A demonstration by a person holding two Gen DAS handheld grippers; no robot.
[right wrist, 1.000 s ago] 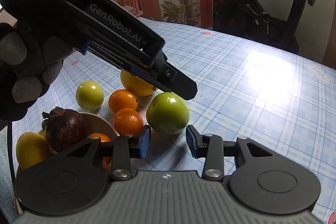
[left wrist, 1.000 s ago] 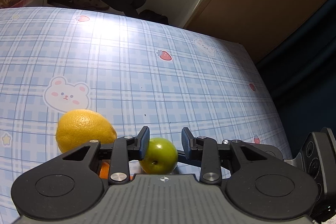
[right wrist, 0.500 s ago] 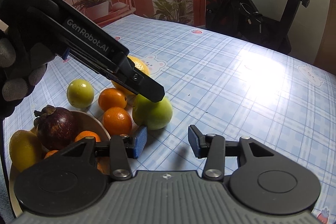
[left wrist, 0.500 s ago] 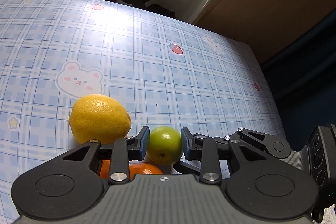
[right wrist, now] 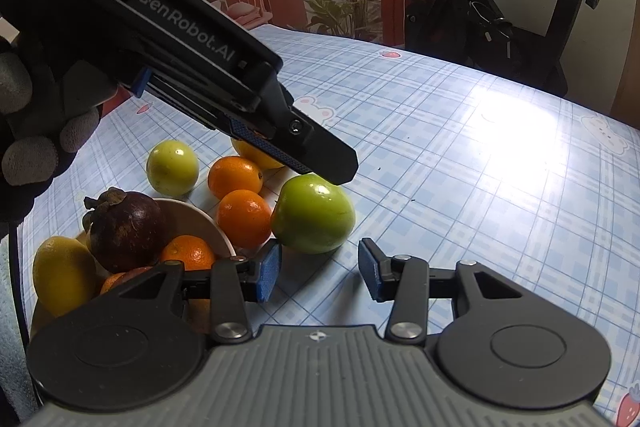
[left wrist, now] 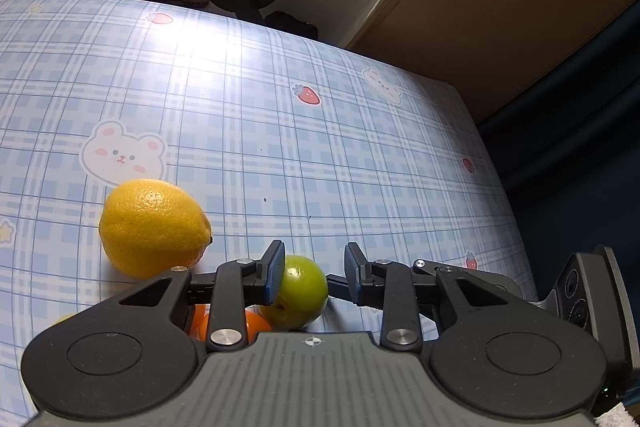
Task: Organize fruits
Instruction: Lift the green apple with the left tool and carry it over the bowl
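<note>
Green apple (left wrist: 302, 291) on the tablecloth between the spread fingers of the left tool (left wrist: 313, 269), right tool (right wrist: 318, 271) also wide, just short of it

The green apple (right wrist: 314, 215) has smooth, glossy skin; the lemon (left wrist: 154, 227) beside it is matt and pebbled. Under them, the checked tablecloth (left wrist: 320, 155) shines like smooth plastic.

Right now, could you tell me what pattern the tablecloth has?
The tablecloth is light blue plaid with bear faces and strawberries, clearest in the left wrist view.
</note>
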